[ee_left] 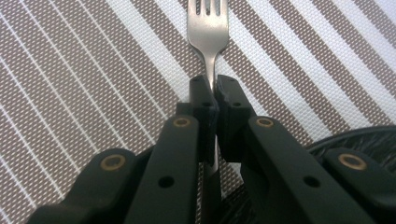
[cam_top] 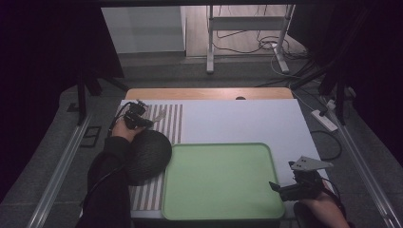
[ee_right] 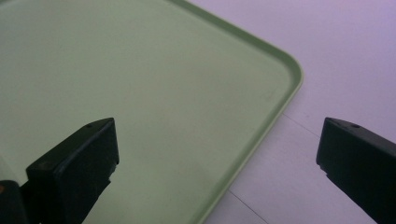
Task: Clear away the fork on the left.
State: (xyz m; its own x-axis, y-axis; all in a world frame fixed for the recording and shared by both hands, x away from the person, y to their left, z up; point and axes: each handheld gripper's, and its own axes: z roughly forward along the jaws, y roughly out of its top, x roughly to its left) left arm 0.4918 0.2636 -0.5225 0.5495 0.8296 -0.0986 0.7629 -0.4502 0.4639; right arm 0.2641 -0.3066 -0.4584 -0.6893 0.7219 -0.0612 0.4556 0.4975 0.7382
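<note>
Over the striped mat [ee_left: 93, 70], the left gripper [ee_left: 215, 88] clamps a fork [ee_left: 208, 32] by its handle, tines pointing away, tips cut off. Rightward, the right gripper [ee_right: 217, 144] gapes beside the green tray [ee_right: 140, 70].

Fork [ee_left: 208, 32]: tine tips were cut off by the top edge of the left gripper view; the handle was hidden between the shut jaws of the left gripper [ee_left: 209, 93]; in the high view it was too small to make out clearly.
Bowl [ee_left: 355, 142]: only a dark rim sliver showed at the right edge of the left gripper view; in the high view the forearm covered its left side.
Tray [ee_right: 285, 70]: cut off by the left and top edges of the right gripper view.
Right gripper [ee_right: 217, 149]: both jaws were cut off by the picture's edges.
Placemat [cam_top: 172, 124]: its middle was hidden under the bowl.
</note>
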